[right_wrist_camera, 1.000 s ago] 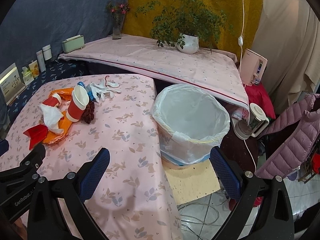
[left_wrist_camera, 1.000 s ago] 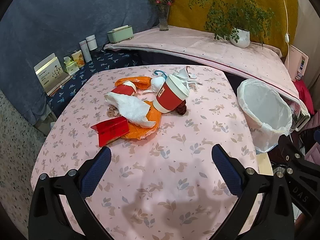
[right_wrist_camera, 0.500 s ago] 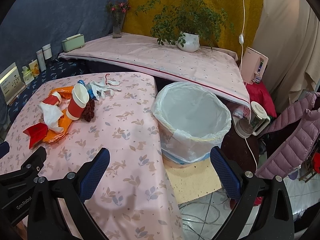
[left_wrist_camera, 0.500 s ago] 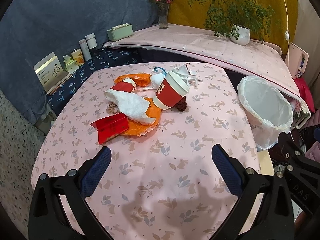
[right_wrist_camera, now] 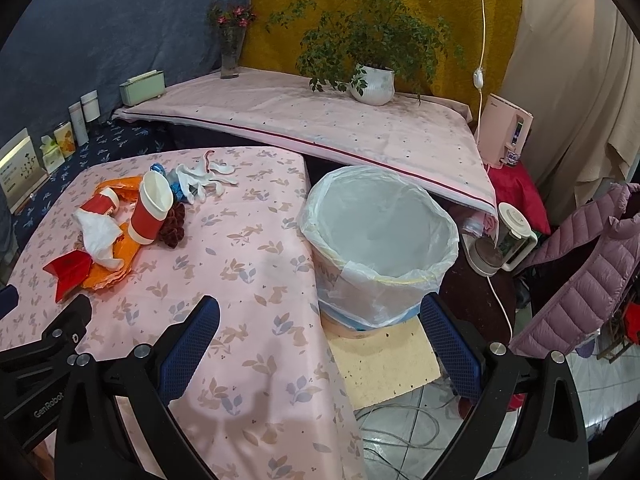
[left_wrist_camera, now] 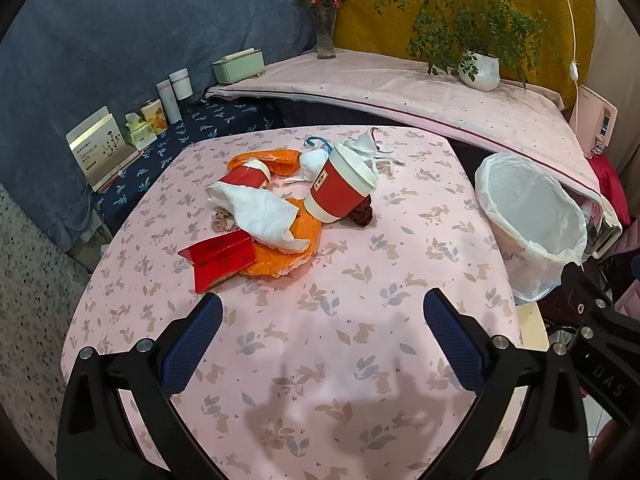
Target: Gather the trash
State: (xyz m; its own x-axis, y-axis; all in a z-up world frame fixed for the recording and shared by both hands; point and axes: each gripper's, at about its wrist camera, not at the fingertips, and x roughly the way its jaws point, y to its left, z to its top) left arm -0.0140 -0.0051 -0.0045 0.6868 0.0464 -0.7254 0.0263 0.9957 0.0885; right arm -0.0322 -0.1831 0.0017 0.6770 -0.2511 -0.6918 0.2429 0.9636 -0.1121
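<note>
Now both tools hang over the near edge of the pink tabletop (left_wrist_camera: pixel 320 360), each with its blue-padded fingers spread wide and nothing between them: the left tool (left_wrist_camera: pixel 322 322) at the bottom of its own view, the right tool (right_wrist_camera: pixel 320 326) at the bottom of the other, straddling the tabletop's corner. Up in the middle of the left view the trash lies in one loose heap, well apart from either tool: a red paper cup (left_wrist_camera: pixel 342 190) tipped on its side with its white lid toward the upper right, a crumpled white napkin (left_wrist_camera: pixel 260 214) draped over an orange plastic bag (left_wrist_camera: pixel 288 252), a folded red card (left_wrist_camera: pixel 218 256) at the heap's near left, and a smaller red cup (left_wrist_camera: pixel 246 176) behind. White gloves (right_wrist_camera: pixel 200 178) lie at the far side of the heap. Just beside the tabletop's right edge stands the trash bin (right_wrist_camera: pixel 380 248), lined with a clear bag, sitting centre frame in the right view.
</note>
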